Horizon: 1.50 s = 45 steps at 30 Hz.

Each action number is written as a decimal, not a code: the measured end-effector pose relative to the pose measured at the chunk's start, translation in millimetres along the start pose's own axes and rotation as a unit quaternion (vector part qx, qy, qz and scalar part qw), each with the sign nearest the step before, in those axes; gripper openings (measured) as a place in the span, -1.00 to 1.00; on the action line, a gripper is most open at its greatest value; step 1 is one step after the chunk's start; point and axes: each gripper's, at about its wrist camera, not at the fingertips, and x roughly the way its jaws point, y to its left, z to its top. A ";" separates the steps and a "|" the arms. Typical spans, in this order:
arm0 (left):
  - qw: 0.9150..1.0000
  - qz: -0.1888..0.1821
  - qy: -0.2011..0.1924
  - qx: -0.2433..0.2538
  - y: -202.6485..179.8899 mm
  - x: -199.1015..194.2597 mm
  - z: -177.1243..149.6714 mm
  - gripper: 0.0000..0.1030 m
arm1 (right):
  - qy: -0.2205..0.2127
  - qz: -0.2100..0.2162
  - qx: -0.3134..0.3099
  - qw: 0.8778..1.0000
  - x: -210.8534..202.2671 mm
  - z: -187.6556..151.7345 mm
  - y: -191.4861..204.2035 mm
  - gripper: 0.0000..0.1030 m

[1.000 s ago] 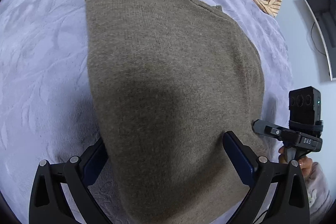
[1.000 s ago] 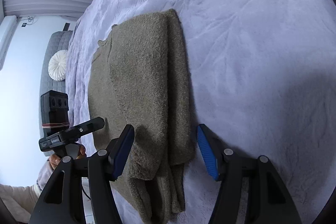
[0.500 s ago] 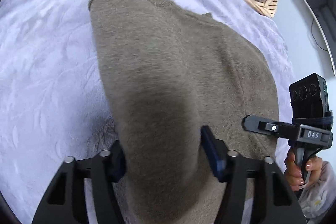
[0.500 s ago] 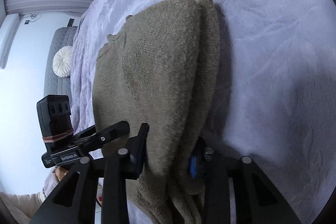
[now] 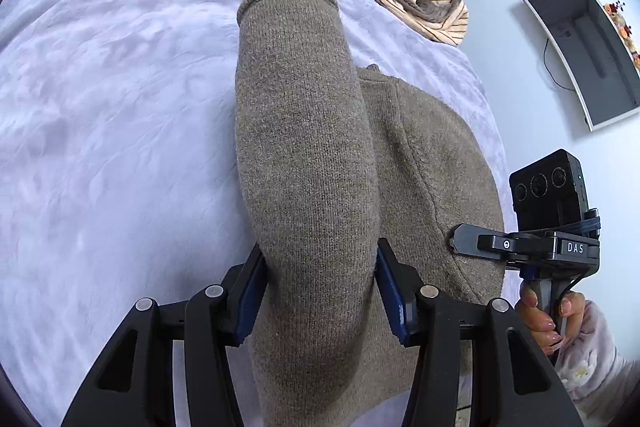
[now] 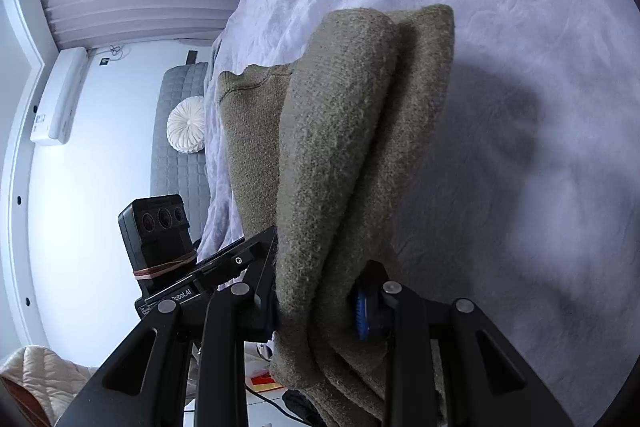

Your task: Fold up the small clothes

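**Near hem lifted, fold it over evenly**

Your left gripper (image 5: 318,291) has just closed partway, pads pinching a thick bunch of the brown sweater (image 5: 304,155). Your right gripper (image 6: 316,303) is clamped narrower on the stacked layers at the other corner. The sweater's near end hangs raised off the lilac bedspread (image 5: 120,107); its far end rests mid-bed. Carry both corners forward level, in step, towards the collar. Keep tension; don't let layers slip.
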 end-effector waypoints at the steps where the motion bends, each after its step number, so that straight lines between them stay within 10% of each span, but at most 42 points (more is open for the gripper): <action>1: 1.000 0.002 0.002 0.000 4.8 -8.1 -8.7 0.02 | 0.002 0.002 0.002 1.000 5.3 -9.4 4.3 -0.40; 13: 0.997 0.045 0.016 -0.064 88.4 -76.6 -136.8 0.03 | 0.051 -0.005 -0.017 0.999 102.1 -115.9 31.6 -0.40; 20: 0.988 0.127 0.026 -0.087 129.0 -82.2 -170.1 0.03 | 0.024 -0.248 -0.012 0.968 104.7 -112.7 24.2 0.02; 29: 0.987 0.150 0.008 -0.056 131.4 -78.8 -161.4 0.03 | 0.013 -0.222 0.005 0.975 96.1 -148.5 34.4 0.01; 35: 0.986 0.163 0.007 -0.040 127.0 -63.2 -162.6 0.30 | 0.006 -0.298 -0.012 0.955 109.0 -161.0 26.8 -0.83; 45: 0.985 0.170 -0.015 -0.031 118.5 -78.6 -150.4 0.46 | -0.024 -0.379 -0.005 0.925 79.3 -165.6 11.6 -0.83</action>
